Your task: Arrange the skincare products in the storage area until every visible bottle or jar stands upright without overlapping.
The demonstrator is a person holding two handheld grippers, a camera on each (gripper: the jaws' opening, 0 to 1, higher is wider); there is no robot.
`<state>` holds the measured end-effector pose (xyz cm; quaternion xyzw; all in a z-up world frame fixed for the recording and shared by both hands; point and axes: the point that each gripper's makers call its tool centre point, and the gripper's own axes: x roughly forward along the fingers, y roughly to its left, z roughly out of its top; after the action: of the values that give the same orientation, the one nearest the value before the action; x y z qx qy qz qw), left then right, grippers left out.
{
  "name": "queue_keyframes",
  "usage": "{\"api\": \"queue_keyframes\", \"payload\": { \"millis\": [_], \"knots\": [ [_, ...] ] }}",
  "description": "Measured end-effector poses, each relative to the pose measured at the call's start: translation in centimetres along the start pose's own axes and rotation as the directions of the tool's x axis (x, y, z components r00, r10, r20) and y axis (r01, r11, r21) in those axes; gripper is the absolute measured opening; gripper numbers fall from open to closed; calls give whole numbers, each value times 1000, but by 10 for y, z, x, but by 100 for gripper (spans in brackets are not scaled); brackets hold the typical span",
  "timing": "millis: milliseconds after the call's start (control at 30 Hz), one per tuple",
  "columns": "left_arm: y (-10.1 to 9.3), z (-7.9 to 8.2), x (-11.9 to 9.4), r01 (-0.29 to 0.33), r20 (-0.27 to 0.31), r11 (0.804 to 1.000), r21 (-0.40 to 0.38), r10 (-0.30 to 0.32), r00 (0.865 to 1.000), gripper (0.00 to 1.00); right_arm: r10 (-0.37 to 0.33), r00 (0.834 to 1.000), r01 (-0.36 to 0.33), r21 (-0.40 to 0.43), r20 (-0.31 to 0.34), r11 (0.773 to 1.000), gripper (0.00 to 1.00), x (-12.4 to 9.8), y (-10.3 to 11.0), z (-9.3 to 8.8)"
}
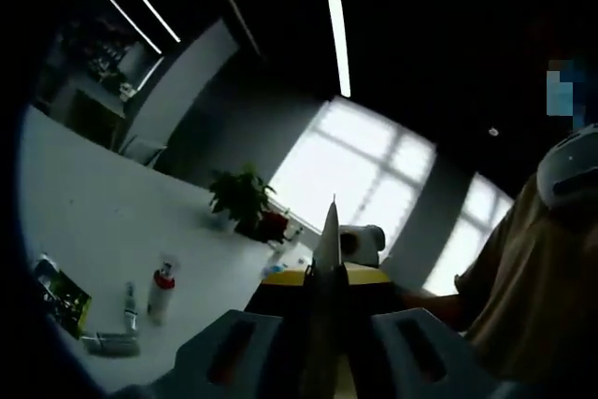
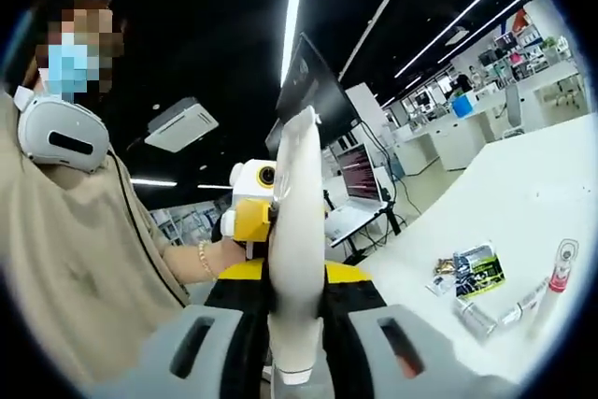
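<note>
White tube stood up between the right gripper jaws, pinched near its base. In left gripper view the same tube showed edge-on, w/ left gripper jaws closed on it. White table: red-capped bottle at 3 o'clock, small tubes lying flat and a green packet beside it. Person in tan shirt at 9 o'clock. Potted plant beyond.

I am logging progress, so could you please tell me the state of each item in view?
Left tool: shut on white tube.
Right tool: shut on white tube.
Red-capped bottle: upright on table.
Silver tube: lying flat.
Green packet: lying flat.
</note>
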<state>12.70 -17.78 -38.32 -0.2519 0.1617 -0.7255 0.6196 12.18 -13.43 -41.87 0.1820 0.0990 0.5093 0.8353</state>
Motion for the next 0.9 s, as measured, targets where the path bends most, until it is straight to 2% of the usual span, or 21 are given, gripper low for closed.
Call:
{"api": "queue_keyframes", "payload": {
  "millis": [267,400,467,567,633,767,867,900],
  "knots": [
    [1,-9,-5,-19,-36,999,35,21,999,11,2,995,-5,-36,-97,999,14,1,1,-16],
    [2,-14,-9,-38,-59,995,90,43,997,12,1,988,-11,-65,-155,998,14,3,-1,-24],
    [5,-17,-10,-55,-73,992,113,63,995,13,-2,980,-14,-79,-201,997,14,4,-3,-30],
    [12,-26,-14,-89,-107,983,161,107,989,15,-36,956,-8,-149,-290,989,14,5,-11,-42],
    [14,-33,-15,-107,-134,977,185,134,982,16,-36,948,-15,-159,-317,987,14,6,-11,-48],
    [7,-30,-11,-103,-136,973,206,132,982,16,-17,949,-35,-159,-316,987,14,9,-4,-48],
    [-4,-7,-1,-81,-107,975,208,105,989,14,12,977,-40,-129,-212,991,14,8,5,-21],
    [-7,-1,2,-71,-96,975,211,93,991,14,13,981,-38,-127,-192,991,14,7,6,-15]
  ]
}}
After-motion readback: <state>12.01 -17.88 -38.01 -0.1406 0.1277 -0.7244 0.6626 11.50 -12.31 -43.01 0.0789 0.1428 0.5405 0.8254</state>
